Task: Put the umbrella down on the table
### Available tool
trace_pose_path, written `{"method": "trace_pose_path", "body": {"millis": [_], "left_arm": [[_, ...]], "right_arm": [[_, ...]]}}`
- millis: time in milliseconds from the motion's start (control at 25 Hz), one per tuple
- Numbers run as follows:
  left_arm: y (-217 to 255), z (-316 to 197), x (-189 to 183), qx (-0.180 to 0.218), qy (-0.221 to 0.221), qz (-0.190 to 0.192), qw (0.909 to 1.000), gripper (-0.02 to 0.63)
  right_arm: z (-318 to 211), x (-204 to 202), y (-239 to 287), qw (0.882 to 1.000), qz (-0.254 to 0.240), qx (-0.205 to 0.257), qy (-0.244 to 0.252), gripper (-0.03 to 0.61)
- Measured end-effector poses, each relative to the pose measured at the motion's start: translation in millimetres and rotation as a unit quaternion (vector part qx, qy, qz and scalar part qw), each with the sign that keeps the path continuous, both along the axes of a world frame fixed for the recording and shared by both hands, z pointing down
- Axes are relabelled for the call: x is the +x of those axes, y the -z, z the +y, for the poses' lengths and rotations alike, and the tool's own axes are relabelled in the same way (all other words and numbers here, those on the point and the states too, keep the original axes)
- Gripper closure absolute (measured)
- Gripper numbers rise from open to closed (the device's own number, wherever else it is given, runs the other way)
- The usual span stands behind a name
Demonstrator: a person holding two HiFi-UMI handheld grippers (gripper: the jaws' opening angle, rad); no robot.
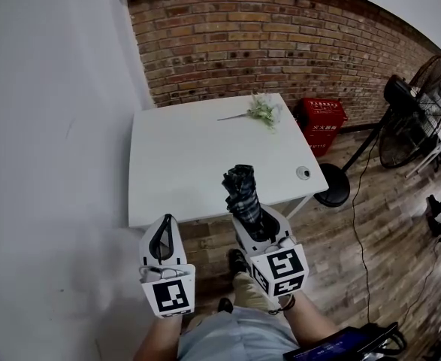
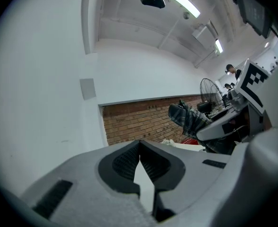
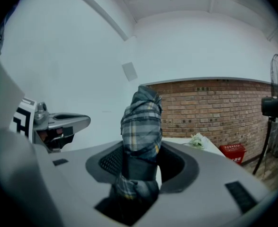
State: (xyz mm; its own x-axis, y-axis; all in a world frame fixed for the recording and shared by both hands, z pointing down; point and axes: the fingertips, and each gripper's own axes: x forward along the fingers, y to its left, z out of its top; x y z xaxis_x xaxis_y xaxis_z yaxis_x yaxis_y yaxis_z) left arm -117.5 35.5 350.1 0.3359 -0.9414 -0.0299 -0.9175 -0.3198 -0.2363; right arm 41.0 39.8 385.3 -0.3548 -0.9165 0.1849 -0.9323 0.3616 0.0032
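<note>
Right claw (image 1: pixel 259 224) clamps the folded umbrella (image 1: pixel 243 190), long axis pointing ahead; table (image 1: pixel 197 156) lies ahead and below. Left claw (image 1: pixel 164 224) closed, empty.

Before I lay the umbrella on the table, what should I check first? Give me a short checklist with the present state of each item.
1. Grip of right gripper on umbrella: ok, jaws closed on its folded cloth.
2. Free left gripper: ok, jaws together, nothing between them.
3. Bare spot on table: ok, its near half is bare.
4. Room beside flowers: ok, they lie at the far edge.
5. Room beside round thing: ok, it sits by the right edge.
6. Height of umbrella over table: cannot tell.
</note>
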Motion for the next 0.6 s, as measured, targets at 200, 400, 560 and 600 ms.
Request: {"method": "trace_pose_path", "body": {"millis": [200, 400, 560, 600], "left_arm": [[-12, -35, 2, -0.013, 0.013, -0.011, 0.9998, 0.607], [-18, -83, 9, -0.03, 0.027, -0.023, 0.9989, 0.607], [-16, -127, 21, -0.033, 0.037, -0.031, 0.9983, 0.607], [-15, -141, 25, -0.036, 0.041, -0.033, 0.998, 0.607]], "right_arm": [[-38, 14, -15, 1.0, -0.003, -0.013, -0.001, 0.38], [-89, 28, -20, 1.0, -0.01, -0.024, 0.006, 0.38], [-137, 44, -21, 0.999, -0.014, -0.031, 0.014, 0.38], [-152, 48, -22, 0.999, -0.016, -0.033, 0.016, 0.38]]}}
